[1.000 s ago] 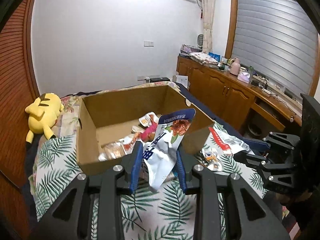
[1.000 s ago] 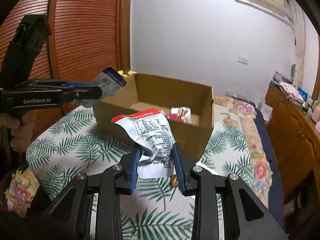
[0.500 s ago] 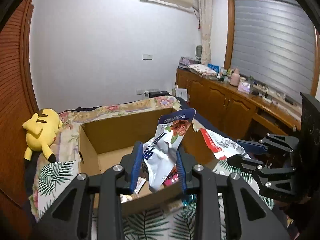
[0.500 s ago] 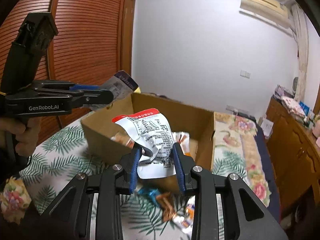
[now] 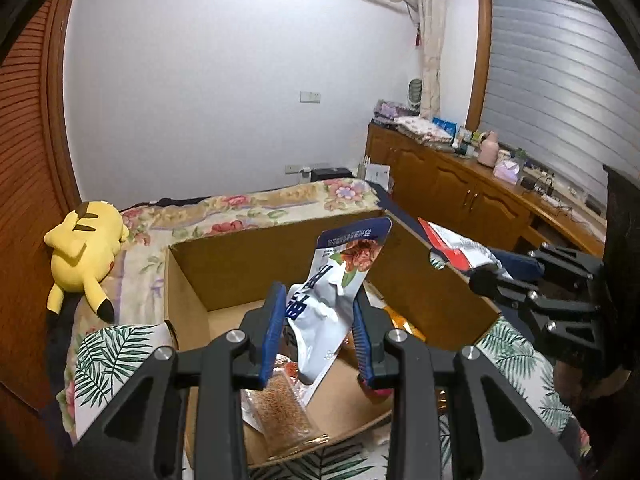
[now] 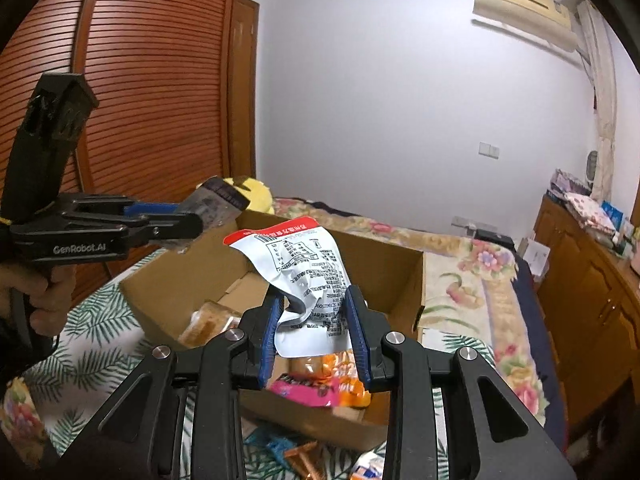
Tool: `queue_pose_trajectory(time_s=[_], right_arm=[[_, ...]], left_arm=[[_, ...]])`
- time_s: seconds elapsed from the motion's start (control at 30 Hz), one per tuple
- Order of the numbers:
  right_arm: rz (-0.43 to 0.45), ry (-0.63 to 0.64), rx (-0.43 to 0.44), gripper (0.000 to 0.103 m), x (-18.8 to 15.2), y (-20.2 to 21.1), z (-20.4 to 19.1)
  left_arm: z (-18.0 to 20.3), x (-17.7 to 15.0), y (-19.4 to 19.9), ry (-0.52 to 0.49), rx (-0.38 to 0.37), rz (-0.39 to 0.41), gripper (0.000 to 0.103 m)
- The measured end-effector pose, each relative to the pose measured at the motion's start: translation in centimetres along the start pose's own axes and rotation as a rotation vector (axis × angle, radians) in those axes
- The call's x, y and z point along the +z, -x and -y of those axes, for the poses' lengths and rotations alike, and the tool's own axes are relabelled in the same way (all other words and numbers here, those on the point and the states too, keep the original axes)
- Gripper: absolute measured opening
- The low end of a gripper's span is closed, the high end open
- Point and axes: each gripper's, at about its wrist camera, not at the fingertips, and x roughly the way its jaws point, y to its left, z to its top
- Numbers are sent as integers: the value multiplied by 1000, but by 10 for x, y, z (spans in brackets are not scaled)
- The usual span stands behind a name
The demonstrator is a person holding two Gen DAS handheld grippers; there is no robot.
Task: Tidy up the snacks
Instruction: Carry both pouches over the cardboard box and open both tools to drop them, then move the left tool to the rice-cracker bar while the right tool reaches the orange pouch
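Note:
An open cardboard box (image 5: pixel 276 258) (image 6: pixel 176 276) stands on the bed with several snack packs inside. My left gripper (image 5: pixel 318 312) is shut on a white and blue snack bag (image 5: pixel 336 284) and holds it above the box's inside; it also shows in the right wrist view (image 6: pixel 192 220). My right gripper (image 6: pixel 314 312) is shut on a white and red snack bag (image 6: pixel 304 276) and holds it over the box; it shows in the left wrist view (image 5: pixel 480 270) over the box's right wall.
A yellow plush toy (image 5: pixel 84 248) lies at the bed's left by the wooden wardrobe (image 6: pixel 132 92). A wooden cabinet (image 5: pixel 460 196) with clutter runs along the right. Loose snack packs (image 6: pixel 296 452) lie on the leaf-print cover before the box.
Both grippers have moved forward with their bags, from before the box to over its open inside. Both stay shut.

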Motion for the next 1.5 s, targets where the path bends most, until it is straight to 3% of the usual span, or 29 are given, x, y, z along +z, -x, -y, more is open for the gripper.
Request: queue_pose_trajectory(time_s=[0.6,0.7,0.77,0.83,1.03,1.23,1.37,1.5], right_arm=[[-164,-33,32,31,-20,-57,7],[-187,-52,43,32,-25,-62,7],[-195,-53,43,33,-27,-62,8],[-185,-58,40,43,-28,-60,6],[-143,-69,32,45,-26,-34,5],[-78,-168,-8,47,-41,29,28],[-108,-195,-65,50,-66,54,44],[-182,-245,-99,52,-96,50,58]], left_arm=[[8,-16,-43,-1,34,-104,31],[6,-17,-44,14,35,-111,37],[7,-18,-41,14,37,-109,40],[8,-19,-37,10,43,-104,42],[15,-26,-14,-3,40,-82,48],[30,-35,8,-16,13,-55,52],[41,-45,25,-14,-22,-21,52],[47,-57,34,14,-44,-11,53]])
